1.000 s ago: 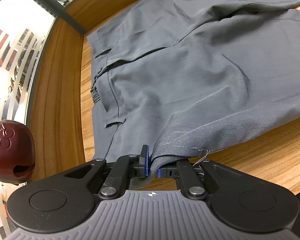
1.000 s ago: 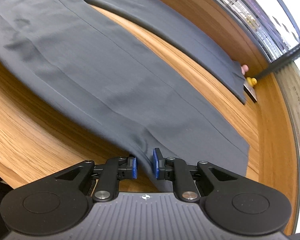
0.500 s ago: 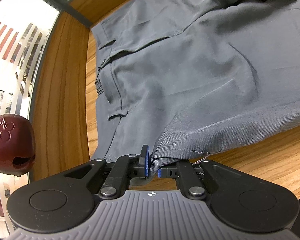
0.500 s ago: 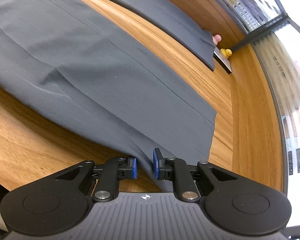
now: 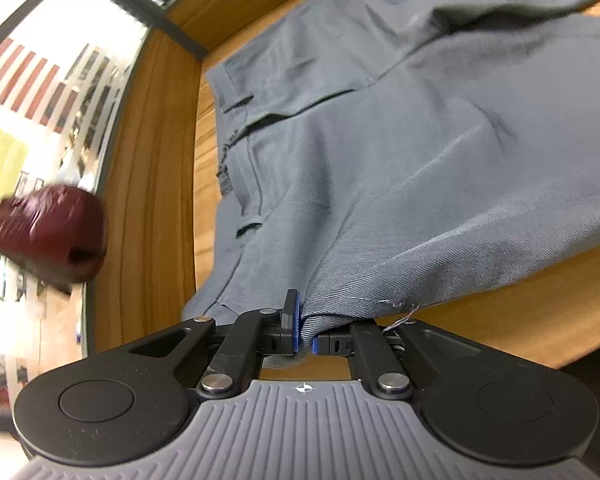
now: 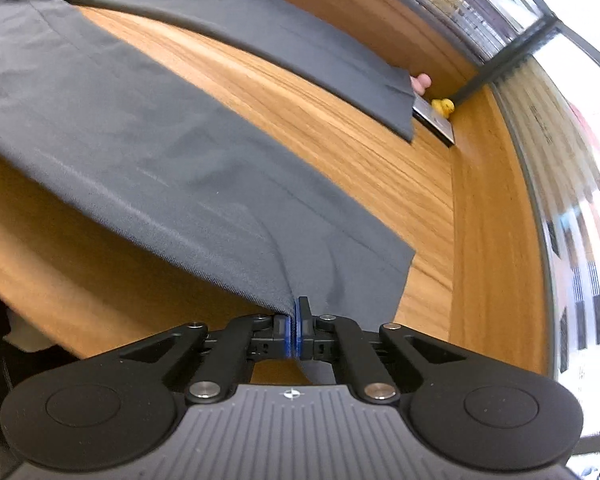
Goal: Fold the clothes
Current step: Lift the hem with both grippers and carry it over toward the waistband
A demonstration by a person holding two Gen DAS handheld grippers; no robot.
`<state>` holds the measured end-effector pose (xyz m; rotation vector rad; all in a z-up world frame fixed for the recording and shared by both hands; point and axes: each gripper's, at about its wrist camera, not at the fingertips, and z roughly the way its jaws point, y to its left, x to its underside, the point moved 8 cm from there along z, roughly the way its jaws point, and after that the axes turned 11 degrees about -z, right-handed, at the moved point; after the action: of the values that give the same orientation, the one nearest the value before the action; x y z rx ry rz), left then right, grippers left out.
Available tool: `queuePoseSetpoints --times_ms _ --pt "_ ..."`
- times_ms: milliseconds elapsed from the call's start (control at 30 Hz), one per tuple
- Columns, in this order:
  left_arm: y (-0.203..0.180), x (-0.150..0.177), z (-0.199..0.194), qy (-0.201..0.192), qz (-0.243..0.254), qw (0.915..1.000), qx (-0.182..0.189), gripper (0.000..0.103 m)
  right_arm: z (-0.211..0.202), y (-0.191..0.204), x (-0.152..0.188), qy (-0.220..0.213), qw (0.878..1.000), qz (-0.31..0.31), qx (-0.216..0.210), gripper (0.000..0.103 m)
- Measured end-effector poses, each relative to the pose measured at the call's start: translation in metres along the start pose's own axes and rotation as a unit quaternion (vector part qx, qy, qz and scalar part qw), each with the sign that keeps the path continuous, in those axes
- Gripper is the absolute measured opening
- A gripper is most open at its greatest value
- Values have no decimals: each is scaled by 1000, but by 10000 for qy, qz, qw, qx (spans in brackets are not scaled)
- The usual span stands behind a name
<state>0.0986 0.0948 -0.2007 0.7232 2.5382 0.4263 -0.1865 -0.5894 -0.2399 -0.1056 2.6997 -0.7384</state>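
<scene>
1. While the grey trousers (image 5: 400, 152) lie spread over the wooden table (image 6: 340, 128), their waistband end reaches toward the table's left edge and the two legs run apart toward the right edge; the near leg (image 6: 160, 168) lies along the table's near edge, the far leg (image 6: 300, 56) close to the far one.
2. The left gripper (image 5: 305, 334) has its jaws pinching a bunched bit of the near side seam just by the waist, the cloth lifted off the table there; the right gripper (image 6: 293, 330) has its jaws pressed together on the near edge of the near leg, close to its hem.
3. By the look of it the cloth is a light, soft twill; it drapes, creases and sags from each pinch, so it will not keep its shape between the two holds and should be kept taut; it does not look slippery or fragile.
4. Good holds, I judge, are seams, hem corners and the thicker waistband, where layers stay together.
5. No brand, label or writing can be read on the trousers; the small yellow duck (image 6: 443, 106) at the far right corner bears none that shows either.
</scene>
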Motion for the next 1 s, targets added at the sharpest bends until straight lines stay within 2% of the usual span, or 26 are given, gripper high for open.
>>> queuePoseSetpoints --times_ms 100,233,367,533,733,900,1000 --pt "7 5 -21 -17 -251 9997 -18 7 -18 -7 8 26 9999 67 79 2" --pt "14 -5 -48 -157 -511 9986 -55 7 -17 -29 -14 -24 9996 77 289 2" --pt "20 -30 -48 -217 -546 9983 45 7 -16 -51 -36 -75 9987 86 499 2" --pt "40 -101 -15 -158 -275 9987 408 7 -15 -79 -63 -138 9970 98 761 2" --pt "35 -163 36 -41 205 9970 739 8 37 -108 -123 3 9954 -152 946 2" --pt "28 -202 80 210 477 9939 974 8 82 -117 -153 321 9953 -271 877 2" --pt "27 -218 99 419 390 9915 1166 8 98 -123 -176 425 9948 -438 816 2"
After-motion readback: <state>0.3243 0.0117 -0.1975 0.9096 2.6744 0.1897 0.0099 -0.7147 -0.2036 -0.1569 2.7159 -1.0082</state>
